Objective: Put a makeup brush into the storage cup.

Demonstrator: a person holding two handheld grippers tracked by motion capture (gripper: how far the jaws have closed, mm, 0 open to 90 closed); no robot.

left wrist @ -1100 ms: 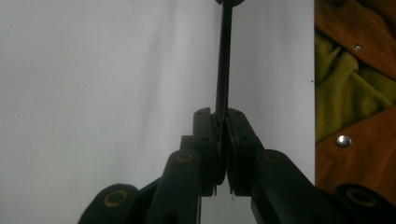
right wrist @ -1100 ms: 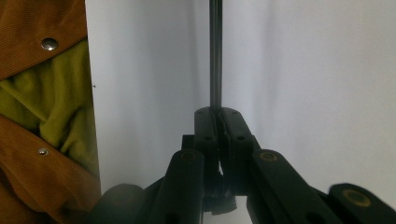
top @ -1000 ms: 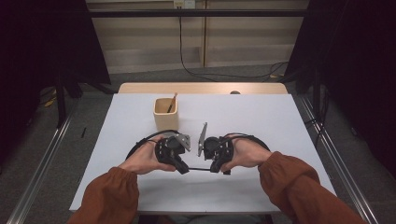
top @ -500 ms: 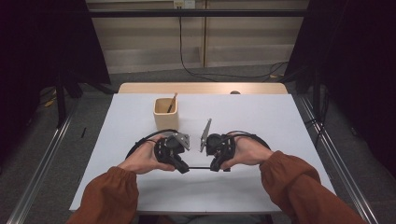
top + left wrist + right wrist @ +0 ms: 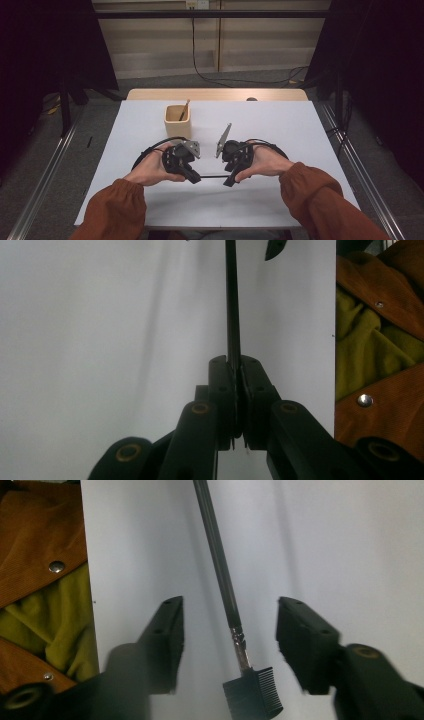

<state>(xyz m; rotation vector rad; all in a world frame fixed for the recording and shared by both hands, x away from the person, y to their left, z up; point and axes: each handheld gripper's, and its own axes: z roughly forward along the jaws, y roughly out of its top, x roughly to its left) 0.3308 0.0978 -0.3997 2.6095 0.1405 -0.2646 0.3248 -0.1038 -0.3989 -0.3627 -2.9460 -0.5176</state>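
Left gripper (image 5: 235, 405) jaws clamped on slim black comb-tipped wand (image 5: 220, 575) — likely steadying it level over white desk (image 5: 300, 130). Right gripper (image 5: 230, 640) jaws spread, straddling comb end — judged poised for handover.

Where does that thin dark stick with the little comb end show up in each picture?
High view: the thin dark comb-ended stick spans between both grippers, near the table's front.
Left gripper view: it rises from the shut jaws.
Right gripper view: its comb end lies between the open jaws.
Shared landmark: the white tabletop.
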